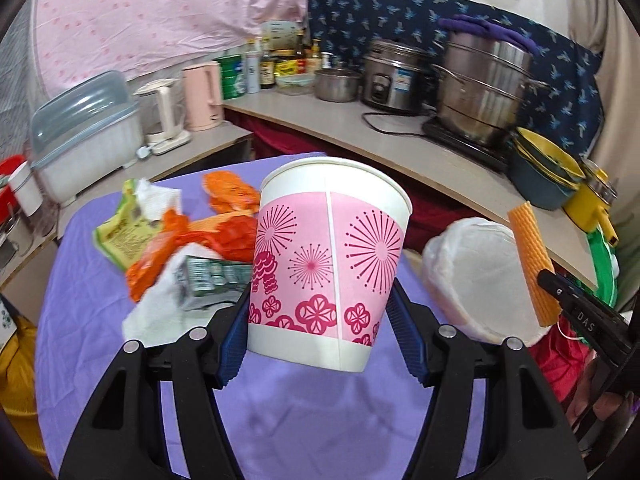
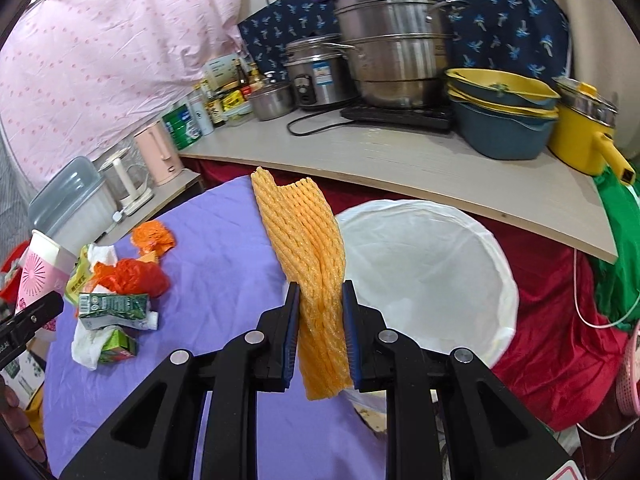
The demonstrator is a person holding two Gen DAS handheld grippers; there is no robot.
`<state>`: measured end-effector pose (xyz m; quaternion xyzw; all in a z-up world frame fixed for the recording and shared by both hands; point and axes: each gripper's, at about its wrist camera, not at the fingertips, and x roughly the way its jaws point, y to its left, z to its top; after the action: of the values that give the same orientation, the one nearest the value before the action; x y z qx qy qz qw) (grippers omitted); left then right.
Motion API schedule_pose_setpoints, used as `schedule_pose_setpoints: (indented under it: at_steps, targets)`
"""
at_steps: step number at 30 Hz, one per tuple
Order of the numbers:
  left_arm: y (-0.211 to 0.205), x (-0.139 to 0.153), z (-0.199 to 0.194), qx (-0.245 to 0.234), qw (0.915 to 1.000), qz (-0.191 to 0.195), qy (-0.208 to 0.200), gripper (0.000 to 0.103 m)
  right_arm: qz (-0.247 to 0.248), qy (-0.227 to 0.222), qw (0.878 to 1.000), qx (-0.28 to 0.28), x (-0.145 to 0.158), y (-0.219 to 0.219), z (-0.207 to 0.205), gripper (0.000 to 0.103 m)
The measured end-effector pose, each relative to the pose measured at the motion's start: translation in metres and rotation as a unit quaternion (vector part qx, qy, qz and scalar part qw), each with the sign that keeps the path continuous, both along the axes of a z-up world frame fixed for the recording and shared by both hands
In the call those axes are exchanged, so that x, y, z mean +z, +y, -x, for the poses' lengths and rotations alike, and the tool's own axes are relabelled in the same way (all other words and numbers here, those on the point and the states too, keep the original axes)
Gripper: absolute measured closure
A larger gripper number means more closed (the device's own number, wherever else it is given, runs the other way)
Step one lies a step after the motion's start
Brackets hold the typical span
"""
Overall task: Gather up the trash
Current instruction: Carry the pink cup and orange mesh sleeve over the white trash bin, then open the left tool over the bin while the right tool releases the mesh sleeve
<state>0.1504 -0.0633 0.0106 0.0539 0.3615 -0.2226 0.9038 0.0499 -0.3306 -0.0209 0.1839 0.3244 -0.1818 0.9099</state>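
My left gripper (image 1: 318, 300) is shut on a pink and white paper cup (image 1: 328, 264), held above the purple table (image 1: 280, 420). My right gripper (image 2: 320, 292) is shut on an orange foam fruit net (image 2: 304, 248), held upright beside the white-lined trash bin (image 2: 432, 276). The net (image 1: 532, 264) and bin (image 1: 476, 276) also show at the right in the left wrist view. The cup (image 2: 40, 264) shows at the far left in the right wrist view. Loose trash lies on the table: orange plastic bags (image 2: 132, 276), a green drink carton (image 2: 114, 306), tissue (image 2: 86, 346) and a green wrapper (image 1: 120, 228).
A counter (image 2: 400, 160) behind the table carries a steel steamer pot (image 2: 396, 48), a rice cooker (image 2: 316, 72), stacked bowls (image 2: 500, 116), a yellow pot (image 2: 584, 132), bottles and kettles (image 2: 156, 156). A dish box (image 1: 84, 136) stands at the left. Red cloth (image 2: 560, 340) hangs right of the bin.
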Motion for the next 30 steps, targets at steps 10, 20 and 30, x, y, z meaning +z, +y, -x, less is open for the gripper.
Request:
schedule_pose_setpoints:
  at_steps: [10,20,30]
  targets:
    - [-0.091,-0.015,0.019,-0.095,0.9954,-0.010,0.013,0.043,-0.013,0.016,0.998,-0.054,-0.023,-0.039,0.030,0.084]
    - [-0.165,-0.040,0.034,-0.170,0.9844,-0.025,0.036,0.042,-0.029,0.022,0.995,-0.089,-0.039,-0.066,0.042,0.083]
    - [-0.203,-0.062,0.027,-0.190,0.9795,-0.037,0.055,0.042,-0.048,0.021,0.993,-0.110,-0.051,-0.086,0.040,0.083]
